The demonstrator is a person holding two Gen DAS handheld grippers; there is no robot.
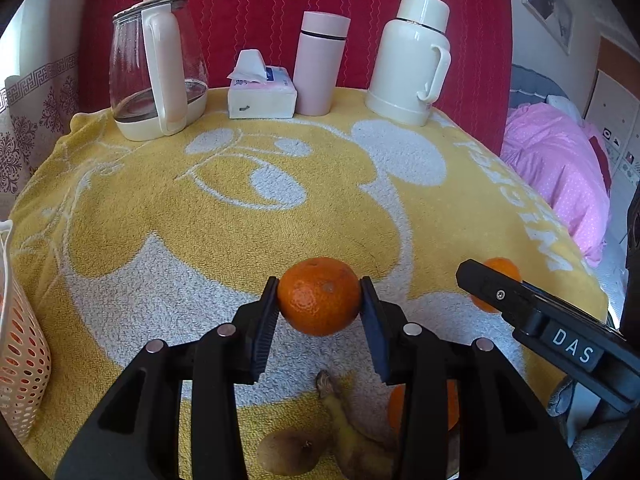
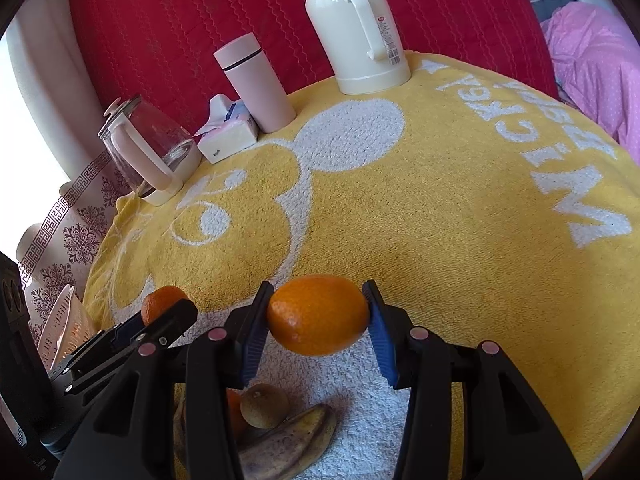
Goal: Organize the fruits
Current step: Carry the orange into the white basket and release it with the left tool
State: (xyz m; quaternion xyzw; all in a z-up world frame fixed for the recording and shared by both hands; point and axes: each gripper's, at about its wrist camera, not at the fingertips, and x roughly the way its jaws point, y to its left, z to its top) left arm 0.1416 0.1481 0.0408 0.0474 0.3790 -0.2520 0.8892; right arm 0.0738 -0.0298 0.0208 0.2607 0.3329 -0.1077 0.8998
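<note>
Above the yellow towel (image 1: 280, 240) covering the tabletop, left gripper (image 1: 320, 300) clamps a mandarin (image 1: 319, 297) between its two pads, fruit lifted clear of the cloth. Right gripper (image 2: 318, 316) likewise closed on a second, more oval orange (image 2: 318, 315), held off the towel. In the left wrist view the right gripper comes in from the right edge, part of its orange just visible behind the finger; in the right wrist view the left gripper with its mandarin sits at lower left, so the two grippers are side by side, near but not touching

Under the grippers at the near edge of the towel: a spotted, browning banana (image 2: 288, 446), a kiwi (image 2: 264, 406) touching the banana, and another orange fruit (image 1: 396, 404) mostly hidden behind gripper fingers. In the left view the kiwi and banana lie right below the held mandarin

White perforated basket (image 1: 20, 360) at far left edge of the tabletop, something orange showing through the holes, can't tell what

Back row against the red quilted backing, left to right: glass kettle (image 1: 156, 68), tissue pack (image 1: 262, 88), pink tumbler (image 1: 320, 64), cream thermos jug (image 1: 412, 60). All upright, well apart from the fruit. Pink bedding (image 1: 560, 176) off to the right
</note>
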